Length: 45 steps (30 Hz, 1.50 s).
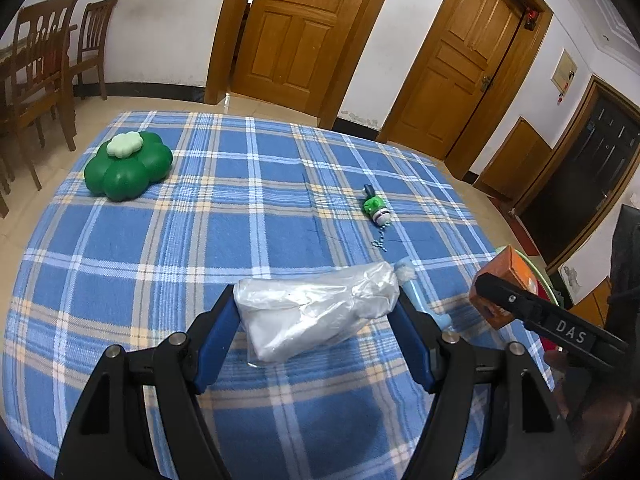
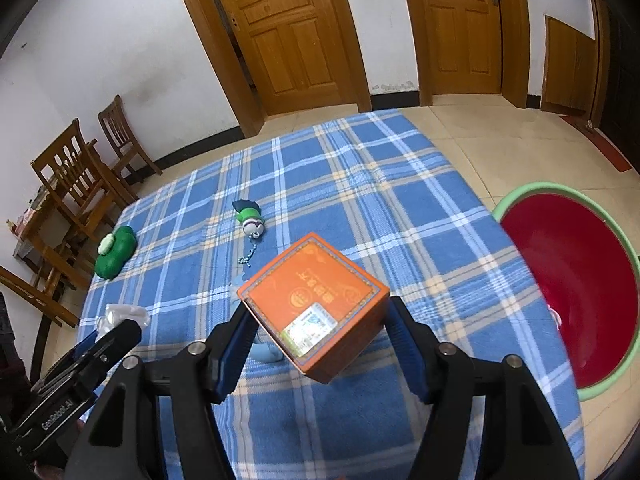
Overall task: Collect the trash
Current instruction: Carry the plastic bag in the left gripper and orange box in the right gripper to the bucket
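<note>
A clear plastic bag (image 1: pixel 316 312) with white stuff inside sits between the blue pads of my left gripper (image 1: pixel 316 300), which is shut on it just above the blue plaid tablecloth (image 1: pixel 240 220). In the right wrist view, my right gripper (image 2: pixel 320 308) is shut on an orange box (image 2: pixel 316 292), which hangs tilted above the cloth. The left wrist view shows the same orange box (image 1: pixel 508 276) at the right edge, in the right gripper's black finger (image 1: pixel 520 304). A light blue object (image 2: pixel 272 354) lies on the cloth under the box, partly hidden.
A red basin with a green rim (image 2: pixel 552 188) stands on the floor right of the table. On the cloth lie a green clover-shaped case (image 1: pixel 128 168) at the far left and a small green toy with a bead chain (image 1: pixel 375 208). Wooden chairs (image 1: pixel 40 72) stand to the left.
</note>
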Each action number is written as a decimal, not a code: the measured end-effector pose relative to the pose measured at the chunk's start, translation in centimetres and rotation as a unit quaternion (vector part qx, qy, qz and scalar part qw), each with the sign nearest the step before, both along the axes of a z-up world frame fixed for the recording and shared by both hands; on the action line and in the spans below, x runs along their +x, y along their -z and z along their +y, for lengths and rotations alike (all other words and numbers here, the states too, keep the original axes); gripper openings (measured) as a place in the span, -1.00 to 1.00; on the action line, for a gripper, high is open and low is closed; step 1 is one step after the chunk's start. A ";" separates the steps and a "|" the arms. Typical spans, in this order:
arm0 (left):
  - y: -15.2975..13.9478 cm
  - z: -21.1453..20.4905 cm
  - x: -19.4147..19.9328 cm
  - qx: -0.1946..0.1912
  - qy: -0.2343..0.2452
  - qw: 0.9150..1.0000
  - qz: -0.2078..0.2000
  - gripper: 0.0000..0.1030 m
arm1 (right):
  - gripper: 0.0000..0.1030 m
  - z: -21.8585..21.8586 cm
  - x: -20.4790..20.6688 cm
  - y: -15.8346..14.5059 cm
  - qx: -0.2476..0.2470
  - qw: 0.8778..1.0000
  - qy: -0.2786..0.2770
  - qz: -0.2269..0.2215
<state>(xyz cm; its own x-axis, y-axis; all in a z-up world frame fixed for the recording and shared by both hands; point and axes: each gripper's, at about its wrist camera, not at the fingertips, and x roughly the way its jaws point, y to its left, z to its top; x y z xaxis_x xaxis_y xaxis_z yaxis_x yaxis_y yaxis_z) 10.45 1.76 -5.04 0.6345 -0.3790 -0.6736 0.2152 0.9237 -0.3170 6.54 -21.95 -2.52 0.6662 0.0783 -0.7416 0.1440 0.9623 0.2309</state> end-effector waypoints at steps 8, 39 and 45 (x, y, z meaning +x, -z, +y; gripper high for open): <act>-1.7 -2.3 -0.9 0.007 0.015 1.000 -0.006 0.42 | 0.31 -2.9 -2.1 -1.4 0.011 1.000 0.017 -0.017; -5.1 -12.1 -2.3 0.015 0.108 0.994 0.002 0.42 | 0.32 -15.0 -9.4 -2.5 0.061 0.983 0.166 -0.043; -5.8 -14.4 -2.1 0.024 0.125 0.992 -0.002 0.42 | 0.32 -17.3 -10.4 -2.0 0.069 0.978 0.192 -0.041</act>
<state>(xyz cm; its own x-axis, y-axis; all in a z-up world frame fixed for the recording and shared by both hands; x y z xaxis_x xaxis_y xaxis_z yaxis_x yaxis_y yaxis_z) 8.35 -12.68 0.78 0.5279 -0.4927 -0.6918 0.4405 0.8552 -0.2730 -3.87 -39.26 -0.53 0.7229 -0.0937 -0.6846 0.4643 0.7996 0.3808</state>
